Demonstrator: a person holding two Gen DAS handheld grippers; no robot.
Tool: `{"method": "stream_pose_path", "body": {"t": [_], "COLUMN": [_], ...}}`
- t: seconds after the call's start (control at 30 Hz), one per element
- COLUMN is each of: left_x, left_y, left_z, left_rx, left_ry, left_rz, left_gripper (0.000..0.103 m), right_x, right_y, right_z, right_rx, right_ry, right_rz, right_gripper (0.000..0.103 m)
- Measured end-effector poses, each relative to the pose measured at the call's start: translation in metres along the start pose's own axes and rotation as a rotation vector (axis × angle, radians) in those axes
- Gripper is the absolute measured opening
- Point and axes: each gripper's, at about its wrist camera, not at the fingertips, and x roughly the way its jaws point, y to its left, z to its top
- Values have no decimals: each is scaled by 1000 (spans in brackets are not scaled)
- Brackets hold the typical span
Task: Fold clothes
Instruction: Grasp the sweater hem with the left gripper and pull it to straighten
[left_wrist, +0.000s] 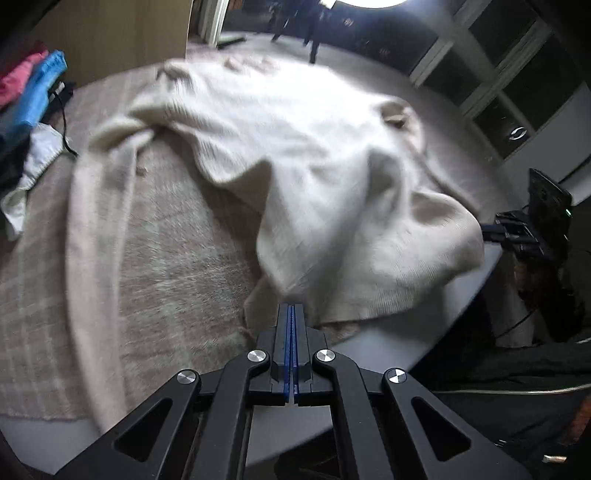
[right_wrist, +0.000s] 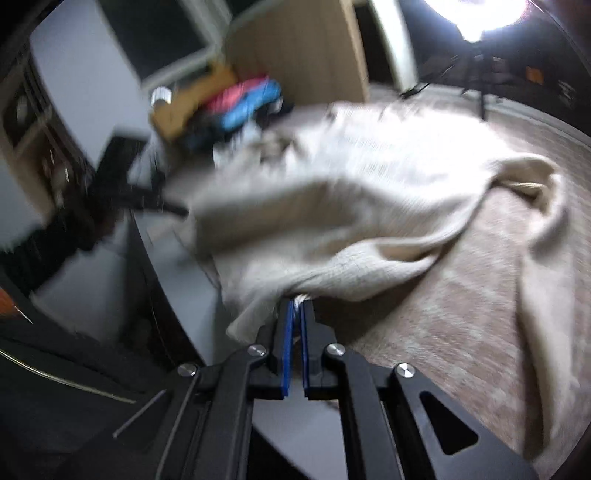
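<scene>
Nearest the lens, the left gripper (left_wrist: 291, 308) has its blue-lined jaws pressed flat together, clenched on the near hem of a cream knitted sweater (left_wrist: 280, 155), whose cloth runs right into their tips. The right gripper (right_wrist: 297, 304) is likewise clamped on the hem, a sliver of pale fabric showing between its pads. The sweater lies spread over a beige checked blanket (left_wrist: 155, 236) covering the bench (left_wrist: 373, 347), its near edge lifted into a hump between the two grips, one long sleeve (left_wrist: 99, 229) trailing towards the bench's front edge. Both views are smeared by motion. At the far corner sits a pile of clothes (right_wrist: 236, 103) in pink, blue and mustard; a tripod (left_wrist: 314, 33) stands on the floor beyond.

Judging by this, the step in hand is carrying the hem over towards the collar. It would go best with both grips level and evenly apart so the fold line stays straight, the cloth kept lightly taut, and the trailing sleeve tucked inward before the hem is laid down
</scene>
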Motion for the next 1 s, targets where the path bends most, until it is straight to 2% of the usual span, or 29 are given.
{"method": "stream_pose_path", "body": {"t": [0.13,0.17,0.2,0.23,0.27,0.3,0.33,0.43,0.53,0.6,0.63,0.67,0.7,0.73,0.77,0.8,0.87,1.0], "left_x": [-12,-8,-2,4,12,21,30,50,56,64,70,77,78,77,76,72,49,-5], "left_y": [15,16,14,13,10,7,4,-8,-21,-28,-28,-28,-28,-26,-25,-25,-22,-14], "left_z": [-9,-8,-9,-10,-8,-7,-6,-1,3,6,8,11,13,15,17,18,20,15], "left_rx": [8,4,19,42,69,95,127,183,231,271,265,252,243,237,230,223,189,98], "left_ry": [-3,10,15,16,16,19,27,49,48,56,76,97,100,96,92,84,48,-25], "left_rz": [-12,-7,-2,3,16,33,47,51,26,38,29,13,5,0,-6,-15,-67,-135], "left_gripper": [0,0,4,15,21,30,33,34,36,34,16,4,6,5,5,5,5,5], "right_x": [-23,-15,-6,2,9,16,22,42,53,60,65,70,72,75,76,74,55,-14], "right_y": [2,2,3,6,10,12,13,16,9,6,6,8,11,14,16,17,17,20], "right_z": [3,0,-3,-8,-15,-21,-26,-40,-49,-49,-49,-47,-46,-44,-42,-39,-32,-16], "right_rx": [63,76,90,97,99,100,98,106,182,215,216,206,176,147,127,124,131,147], "right_ry": [-43,2,51,78,98,119,141,187,193,181,170,161,159,156,153,148,97,-48], "right_rz": [-119,-168,-204,-210,-212,-216,-223,-266,-251,-254,-256,-260,-268,-276,-278,-271,-247,-236], "right_gripper": [6,12,18,33,42,43,44,44,47,49,49,50,49,40,13,6,6,6]}}
